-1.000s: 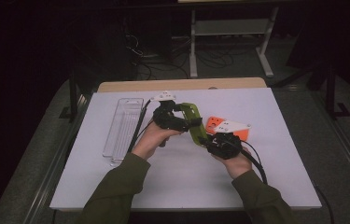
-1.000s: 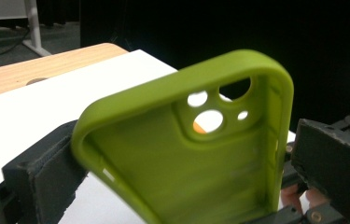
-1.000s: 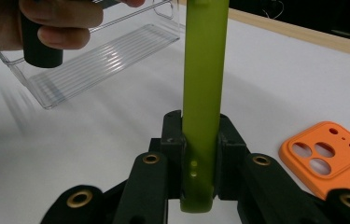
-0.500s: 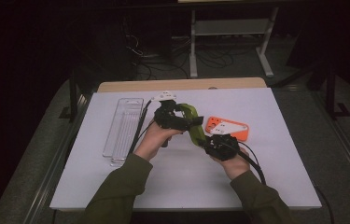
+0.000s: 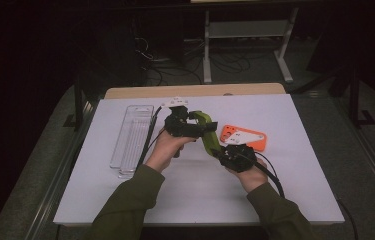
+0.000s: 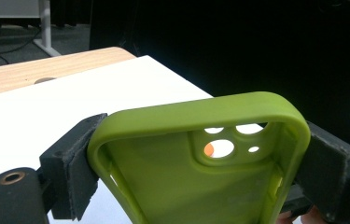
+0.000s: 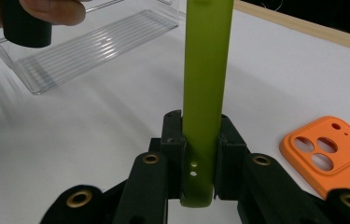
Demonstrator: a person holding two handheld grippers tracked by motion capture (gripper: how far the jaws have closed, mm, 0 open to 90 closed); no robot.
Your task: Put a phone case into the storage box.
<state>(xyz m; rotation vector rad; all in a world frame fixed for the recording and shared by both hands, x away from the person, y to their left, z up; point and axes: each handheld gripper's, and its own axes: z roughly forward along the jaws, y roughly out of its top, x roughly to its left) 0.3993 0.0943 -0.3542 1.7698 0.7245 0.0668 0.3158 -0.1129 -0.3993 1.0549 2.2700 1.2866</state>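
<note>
Light: worktop (image 5: 285, 200) brightly lit from above, dark surroundings beyond it.
Shadows: soft, short, on worktop.
Focus: nearest black fingers (image 7: 172, 140) slightly blurred.

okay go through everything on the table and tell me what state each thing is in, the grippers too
Green phone case: lifted off the table, held at both ends, empty.
Left gripper: jaws have just been closing, pads now pressing the case's camera end.
Right gripper: shut on the case's bottom end.
Orange phone case: lying flat on the table, untouched.
Clear tray: on the table, empty.
</note>
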